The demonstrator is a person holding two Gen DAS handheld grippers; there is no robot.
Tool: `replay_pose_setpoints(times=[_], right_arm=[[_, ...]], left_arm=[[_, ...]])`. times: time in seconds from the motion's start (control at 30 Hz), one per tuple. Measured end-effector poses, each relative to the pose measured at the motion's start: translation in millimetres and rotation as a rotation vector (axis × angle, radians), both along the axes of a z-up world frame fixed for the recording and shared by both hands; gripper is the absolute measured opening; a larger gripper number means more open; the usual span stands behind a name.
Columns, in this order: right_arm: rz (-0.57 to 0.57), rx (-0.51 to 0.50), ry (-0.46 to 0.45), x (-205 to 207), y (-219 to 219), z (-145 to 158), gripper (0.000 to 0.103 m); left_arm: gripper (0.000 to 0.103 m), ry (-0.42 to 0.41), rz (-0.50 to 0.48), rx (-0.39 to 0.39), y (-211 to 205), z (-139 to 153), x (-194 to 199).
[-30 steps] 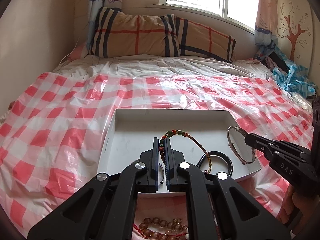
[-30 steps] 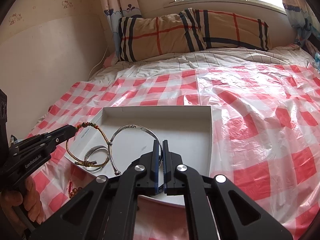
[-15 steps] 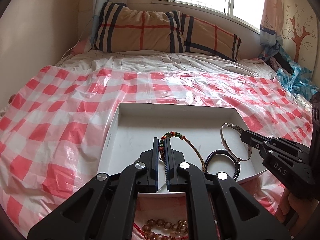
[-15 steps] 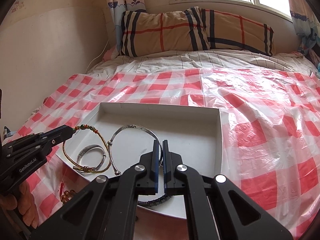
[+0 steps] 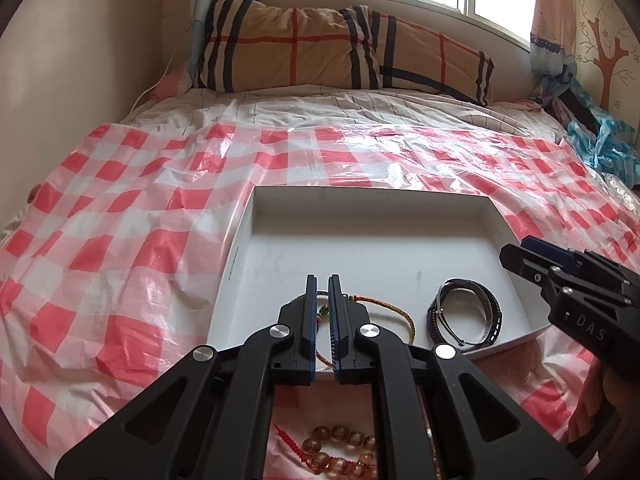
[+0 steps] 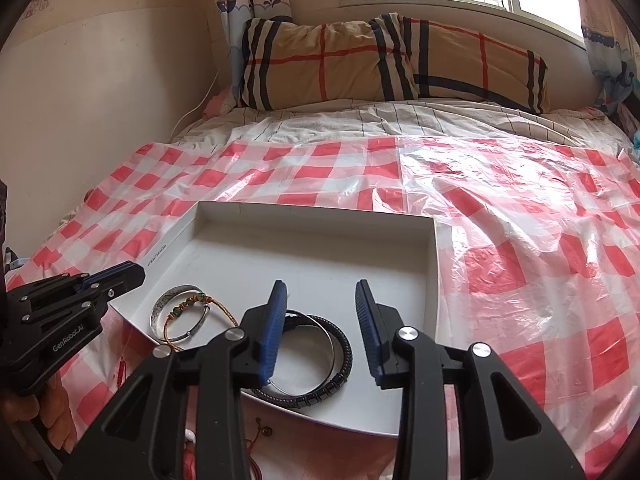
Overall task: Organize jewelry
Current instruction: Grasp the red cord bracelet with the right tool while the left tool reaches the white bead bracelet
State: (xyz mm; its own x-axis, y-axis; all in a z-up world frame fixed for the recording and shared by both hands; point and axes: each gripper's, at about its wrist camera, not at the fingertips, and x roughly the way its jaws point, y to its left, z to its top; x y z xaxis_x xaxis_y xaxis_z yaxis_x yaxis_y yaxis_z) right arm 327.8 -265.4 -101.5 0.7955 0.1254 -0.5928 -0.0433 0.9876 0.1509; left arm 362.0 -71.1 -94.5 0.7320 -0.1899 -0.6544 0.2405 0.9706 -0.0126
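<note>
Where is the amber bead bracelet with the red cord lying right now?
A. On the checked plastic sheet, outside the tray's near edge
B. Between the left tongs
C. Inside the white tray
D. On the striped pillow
A: in the left wrist view the amber bead bracelet with the red cord lies on the red-and-white checked plastic sheet, just outside the near rim of the shallow white tray.

One white tray (image 6: 434, 264). Ahead of the fingers, four bracelets in it: one silver bangle (image 6: 170, 298), one braided cord bracelet (image 6: 224, 312), one black bracelet (image 6: 342, 364), one thin silver ring-bangle (image 6: 326, 330). Behind the fingers, one amber bead bracelet (image 5: 340, 446).
</note>
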Motion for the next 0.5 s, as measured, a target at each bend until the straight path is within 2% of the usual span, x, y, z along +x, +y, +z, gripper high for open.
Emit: replay_pose_setpoints(times=[0.17,0.3,0.5], right_arm=[[-0.002,0.016,0.027,-11.2,-8.2,5.3,0.039],[0.014,0.041,0.117,-26.7,-14.8,-0.9,0.04],[0.115,0.022,0.235,-46.6,9.8,-22.8,0.039]], left_arm=[[0.006,0.014,-0.08,0.012,2.0,3.7,-22.4],[0.006,0.084,-0.186,0.016,-9.5,-2.3,-39.0],[0.007,0.15,-0.272,0.1,-25.1,-25.6,-78.9]])
